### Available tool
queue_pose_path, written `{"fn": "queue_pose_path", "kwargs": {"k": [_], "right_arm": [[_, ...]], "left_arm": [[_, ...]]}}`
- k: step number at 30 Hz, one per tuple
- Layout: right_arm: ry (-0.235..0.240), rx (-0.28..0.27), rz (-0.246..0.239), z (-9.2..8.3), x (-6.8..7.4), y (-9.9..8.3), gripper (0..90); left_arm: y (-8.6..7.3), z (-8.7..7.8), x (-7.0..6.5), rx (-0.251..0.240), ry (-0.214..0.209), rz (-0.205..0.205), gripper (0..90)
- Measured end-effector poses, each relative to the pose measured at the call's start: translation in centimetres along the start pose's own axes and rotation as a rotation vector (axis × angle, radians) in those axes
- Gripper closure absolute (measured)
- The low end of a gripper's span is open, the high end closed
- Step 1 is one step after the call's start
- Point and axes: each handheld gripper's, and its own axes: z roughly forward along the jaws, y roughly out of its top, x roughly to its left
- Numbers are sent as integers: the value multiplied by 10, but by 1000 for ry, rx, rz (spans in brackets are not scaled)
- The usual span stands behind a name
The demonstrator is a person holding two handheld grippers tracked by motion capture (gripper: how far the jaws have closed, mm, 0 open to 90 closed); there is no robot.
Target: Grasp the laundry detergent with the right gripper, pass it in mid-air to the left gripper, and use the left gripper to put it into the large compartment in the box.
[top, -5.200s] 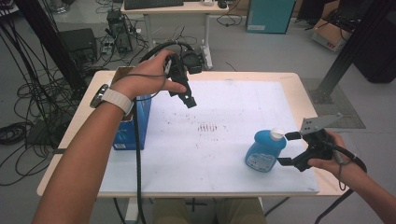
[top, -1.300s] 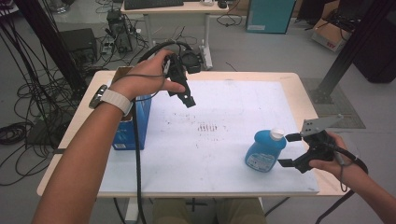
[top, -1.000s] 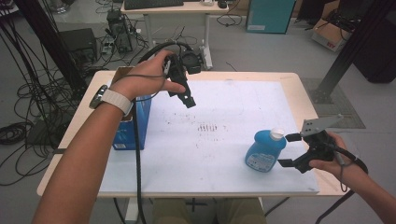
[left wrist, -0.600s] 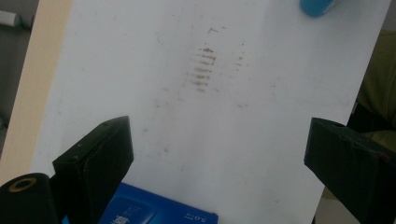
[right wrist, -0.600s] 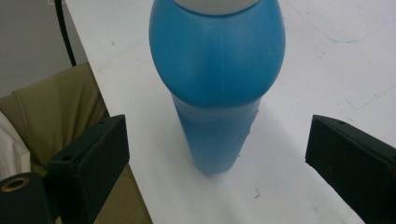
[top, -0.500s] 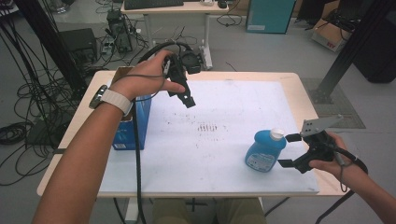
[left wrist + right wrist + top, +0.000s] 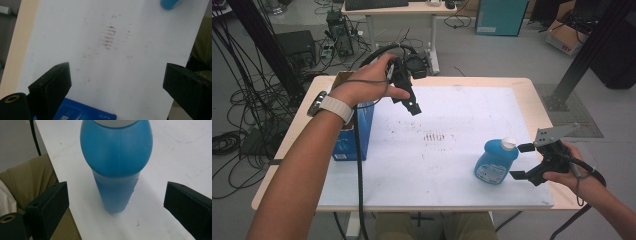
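A blue bottle [image 7: 495, 162] with a white cap stands upright near the front right of the white sheet [image 7: 462, 107]. My right gripper [image 7: 522, 161] is just right of it, open, its jaws pointing at the bottle without touching it. In the right gripper view the bottle [image 7: 116, 157] rises ahead of the gripper [image 7: 116, 195], with both jaws clear of it. At the back left, my left gripper [image 7: 411, 104] hangs above the sheet, tilted down. Its own view shows the gripper [image 7: 117, 73] open and empty.
A blue carton [image 7: 355, 131] stands at the table's left edge, its top [image 7: 83, 113] just under my left gripper. Brown smudges [image 7: 435, 136] mark the sheet's middle. Cables trail from both grippers, and a black post [image 7: 584, 55] stands off the table's right.
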Motion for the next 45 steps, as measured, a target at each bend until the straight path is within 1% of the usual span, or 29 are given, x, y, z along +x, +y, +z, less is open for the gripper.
{"fn": "queue_pose_path", "kwargs": {"k": [6,7,8,10,13,15,19,22,25,26,33,38,40,45], "right_arm": [[-7,-3,-8,2,0,-1,60],[-7,-3,-8,2,0,-1,60],[-8,-3,-8,2,0,-1,60],[-8,-4,-7,2,0,-2,60],[-8,-5,-7,4,-1,-3,60],[-10,-6,-7,5,-1,-5,60],[-11,-21,-8,7,-2,-7,62],[-10,-21,-5,9,-2,-8,62],[-13,-34,-5,12,-2,-10,64],[-13,-41,-5,12,-2,-10,67],[-20,-68,4,20,-2,-16,72],[-22,-84,7,24,-2,-19,72],[-26,-102,11,28,-2,-21,70],[-36,-127,24,33,-2,-23,64]], "left_arm": [[0,1,0,-3,0,-1,85],[0,1,0,2,-10,-8,85],[0,1,0,2,-3,1,85],[1,1,1,-1,2,2,85],[1,2,1,2,-6,-1,84],[1,3,1,-1,-1,-1,85],[0,4,2,4,-2,1,85],[0,5,2,2,-2,-2,85],[0,5,2,6,-8,-2,84],[0,5,2,0,0,-1,84],[0,5,3,8,-5,-2,85],[0,6,2,4,-1,-8,85],[0,6,2,3,2,-5,85],[1,7,2,9,-4,-5,85]]}}
